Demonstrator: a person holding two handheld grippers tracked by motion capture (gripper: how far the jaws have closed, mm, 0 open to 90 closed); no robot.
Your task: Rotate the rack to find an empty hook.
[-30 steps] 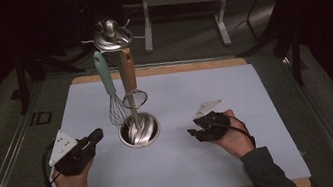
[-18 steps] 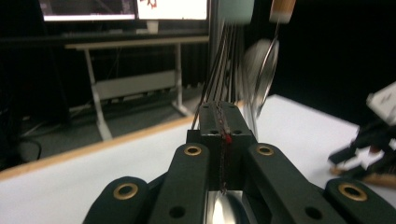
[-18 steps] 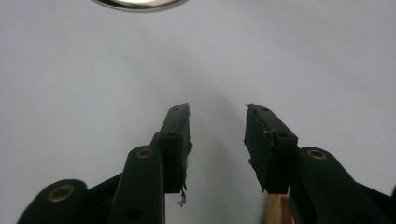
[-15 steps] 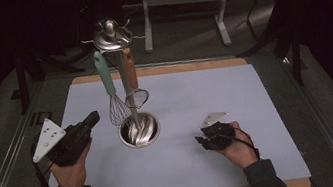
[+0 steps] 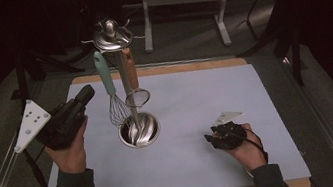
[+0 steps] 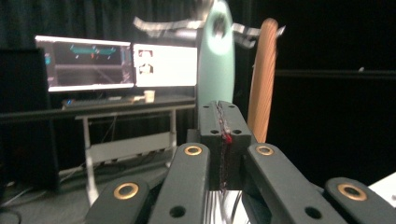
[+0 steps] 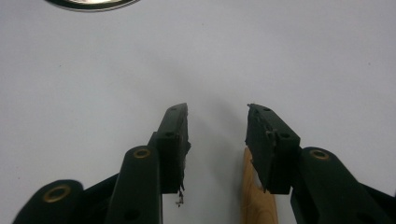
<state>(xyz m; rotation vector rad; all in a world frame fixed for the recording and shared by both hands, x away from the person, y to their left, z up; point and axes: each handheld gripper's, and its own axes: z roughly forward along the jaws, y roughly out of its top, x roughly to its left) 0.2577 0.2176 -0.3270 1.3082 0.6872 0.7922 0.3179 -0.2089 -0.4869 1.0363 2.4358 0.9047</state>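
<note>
Reaching with shut, empty jaws, the left gripper point(image 5: 87, 93) could knock the whisk point(image 5: 118, 112) off the rack point(image 5: 112, 36), while the right gripper point(image 5: 210, 138) rests half-open, empty.

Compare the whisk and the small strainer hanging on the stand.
The whisk has a mint-green handle; the strainer has a wooden one. The whisk ends in a balloon of wire loops; the strainer ends in a round rimmed ring. The whisk hangs on the left, the strainer to its right. Both hang handle-up from the steel stand, above its round base.
</note>
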